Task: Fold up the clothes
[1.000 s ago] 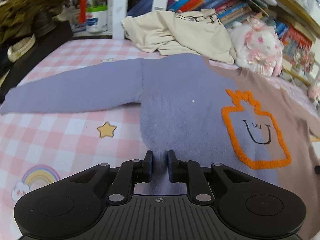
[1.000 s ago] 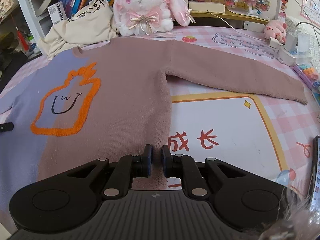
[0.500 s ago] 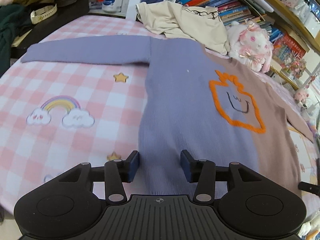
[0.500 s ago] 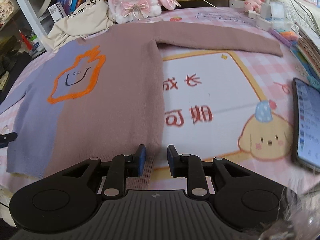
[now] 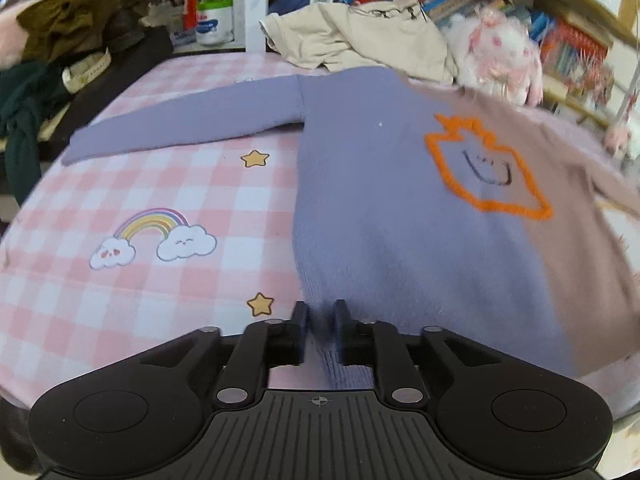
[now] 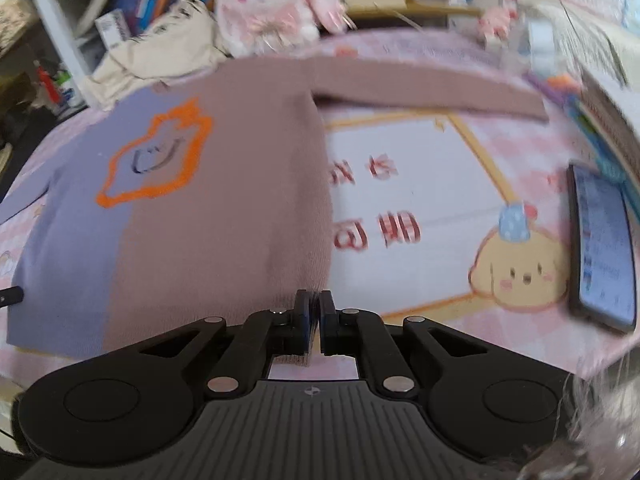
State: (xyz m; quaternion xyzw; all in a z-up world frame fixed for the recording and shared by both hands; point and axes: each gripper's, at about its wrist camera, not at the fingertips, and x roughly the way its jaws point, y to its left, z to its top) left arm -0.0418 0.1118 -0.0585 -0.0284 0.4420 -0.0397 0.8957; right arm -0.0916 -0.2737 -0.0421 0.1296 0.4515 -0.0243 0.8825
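A two-tone sweater (image 5: 400,208) lies spread flat on the table, lilac on one half and mauve-brown on the other, with an orange outlined figure on the chest. Its lilac sleeve (image 5: 188,124) stretches out to the left. My left gripper (image 5: 319,320) is shut on the lilac hem corner, which bunches between the fingers. In the right wrist view the same sweater (image 6: 224,200) shows its brown half and brown sleeve (image 6: 432,88) stretched right. My right gripper (image 6: 314,312) is shut on the brown hem corner.
A pink checked cloth (image 5: 120,208) covers the table. A cream garment (image 5: 360,36) and a plush rabbit (image 6: 268,4) lie beyond the collar, with bookshelves behind. A phone (image 6: 604,248) lies at the right edge. Dark clothes (image 5: 28,96) are piled far left.
Half a second ago both grippers stood open at the hem; now each has shut on its hem corner. The views have shifted slightly and blur with motion.
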